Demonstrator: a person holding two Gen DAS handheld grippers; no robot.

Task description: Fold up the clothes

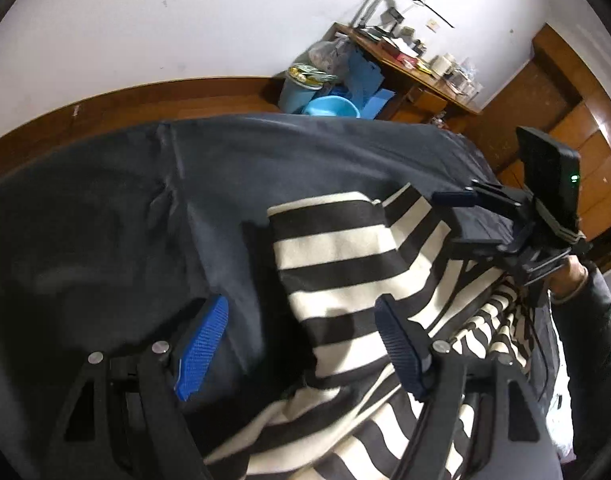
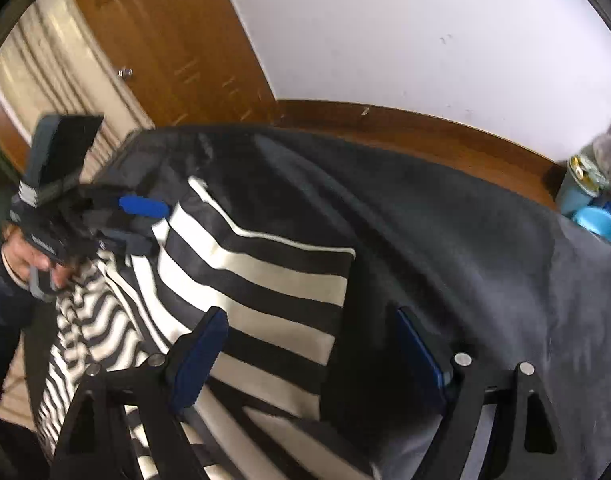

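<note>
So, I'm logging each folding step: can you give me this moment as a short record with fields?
garment: striped top, black and cream, partly folded
surface: dark cloth under the top
left gripper: open, above the top's edge, holds nothing
right gripper: open, above the top, holds nothing
background: blue basin, cluttered wooden desk

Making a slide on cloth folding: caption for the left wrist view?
Left tool open above a folded striped garment on a dark bedspread, right tool alongside.
</note>
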